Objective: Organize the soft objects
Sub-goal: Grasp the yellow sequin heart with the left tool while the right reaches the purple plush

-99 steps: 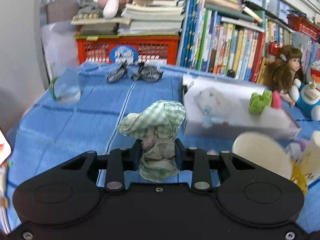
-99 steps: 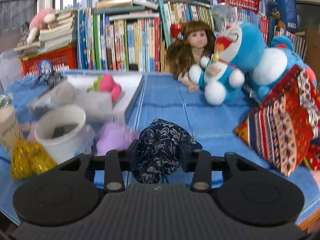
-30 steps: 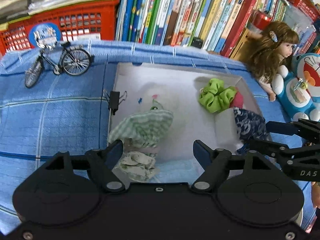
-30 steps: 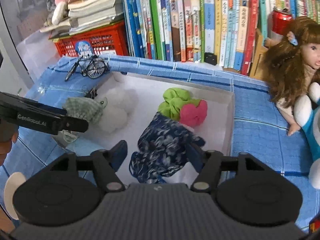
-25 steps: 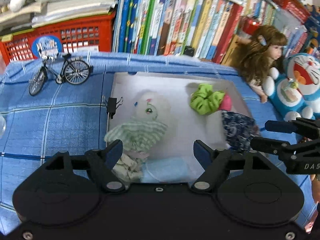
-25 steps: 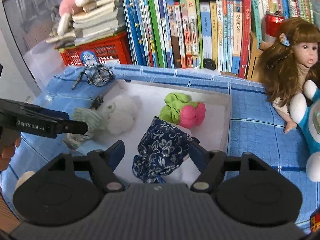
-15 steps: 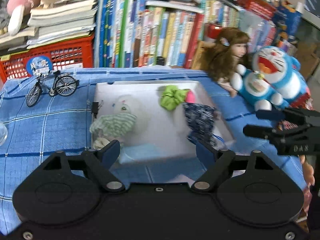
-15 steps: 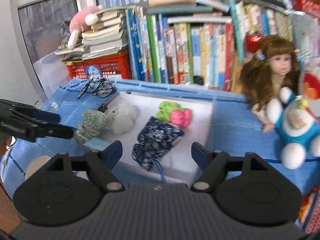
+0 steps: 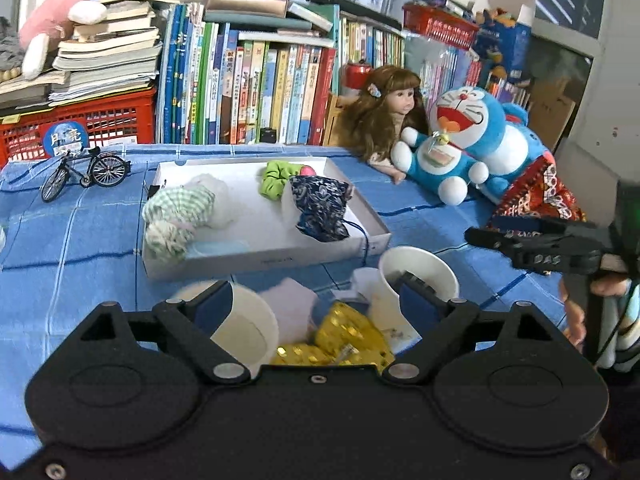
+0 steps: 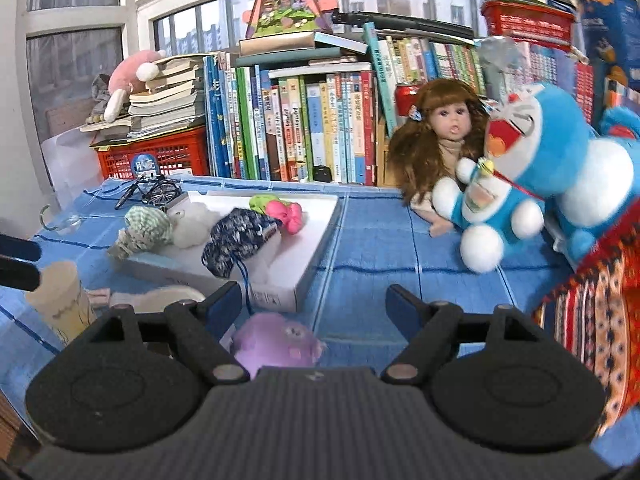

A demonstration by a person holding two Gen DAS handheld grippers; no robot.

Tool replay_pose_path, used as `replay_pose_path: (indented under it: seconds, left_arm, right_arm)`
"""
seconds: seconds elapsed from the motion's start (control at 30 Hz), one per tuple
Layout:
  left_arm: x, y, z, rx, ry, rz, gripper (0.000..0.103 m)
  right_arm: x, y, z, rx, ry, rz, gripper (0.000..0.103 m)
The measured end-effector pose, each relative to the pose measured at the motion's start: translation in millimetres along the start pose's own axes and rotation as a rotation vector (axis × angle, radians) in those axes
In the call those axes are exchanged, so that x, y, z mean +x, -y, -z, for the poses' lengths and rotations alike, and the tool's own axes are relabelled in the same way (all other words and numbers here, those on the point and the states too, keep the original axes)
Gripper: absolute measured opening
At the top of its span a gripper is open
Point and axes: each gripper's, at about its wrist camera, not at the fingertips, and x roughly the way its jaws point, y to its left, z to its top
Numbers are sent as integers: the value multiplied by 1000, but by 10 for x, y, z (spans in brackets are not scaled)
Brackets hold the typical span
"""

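A white shallow box (image 9: 372, 222) (image 10: 320, 216) on the blue cloth holds a green checked cloth bundle (image 9: 176, 212) (image 10: 146, 230), a dark blue floral pouch (image 9: 322, 204) (image 10: 240, 236), a white fluffy toy (image 9: 218, 196) (image 10: 192, 222), a green scrunchie (image 9: 274, 180) and a pink bow (image 10: 286, 212). My left gripper (image 9: 316, 304) is open and empty, back from the box, above a gold pouch (image 9: 340, 340). My right gripper (image 10: 314, 304) is open and empty, above a purple plush (image 10: 276, 344); it also shows in the left wrist view (image 9: 532, 240).
Two white paper cups (image 9: 248, 328) (image 9: 420, 276) stand before the box. A doll (image 9: 392, 108), a Doraemon plush (image 9: 460, 140) and a patterned cushion (image 9: 540, 196) sit right. A toy bicycle (image 9: 84, 172), a red crate (image 9: 80, 124) and books (image 9: 260, 92) line the back.
Both grippers let go of their cloth pieces in the box, opened wide and drew back toward the near table edge. The bundle and pouch stay in the box.
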Motion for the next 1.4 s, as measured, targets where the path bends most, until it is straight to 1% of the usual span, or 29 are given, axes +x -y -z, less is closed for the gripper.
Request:
replay_pose_path:
  seconds: [0.07,0.2,0.23,0.27,0.33,0.4,0.43,0.5,0.67,0.73,0.83,0.9,1.07,1.17,1.37,1.4]
  left_arm:
    - [-28,56,143,-5,21,-1,90]
    - [-38,163,409,-12,37,-19,93]
    - [-35,188,470,-6,47,-28,95]
    - [-47,229,548,9,74,-45,95]
    - [-35,300,654,38,90,-88,95]
    - [-45,362,746,45,116,-126,95]
    - [-54,383,785,48,127,-124,95]
    - [-48,427,839,51,124,-114,95]
    - [59,472,959,39,146,-167,94]
    - [154,463,1005,34,129,-187,89]
    - [275,441,1072,23,106,-192,82]
    - [349,419,1105,10,95,-195,80]
    - [473,400,1177,-22,97,-205,79]
    - [515,408,1194,-23,95,-200,75]
    - [598,419,1202,-21,110,-227,68]
    - [605,409,1198,-23,111,-229,64]
  right_arm:
    - [25,5,135,3,-1,13,87]
    - [110,6,319,-5,-20,27,87]
    - [133,1,350,-10,-25,26,87]
    - [163,-7,380,-18,-28,27,87]
    - [222,-38,436,-42,-34,22,87]
    - [265,-78,475,-68,-32,1,87]
    - [272,-96,492,-79,-28,-10,87]
    - [311,-129,495,-100,-27,-24,87]
    - [444,-190,451,-168,-37,-55,87]
    - [496,-210,432,-196,-47,-66,87]
    - [564,-236,407,-230,-59,-68,87]
    - [596,-233,396,-238,-64,-77,87]
    - [641,-184,385,-238,-75,-107,87]
    - [660,-162,384,-235,-86,-129,87]
    - [682,-132,419,-209,-96,-174,81]
    - [677,-125,428,-202,-92,-182,79]
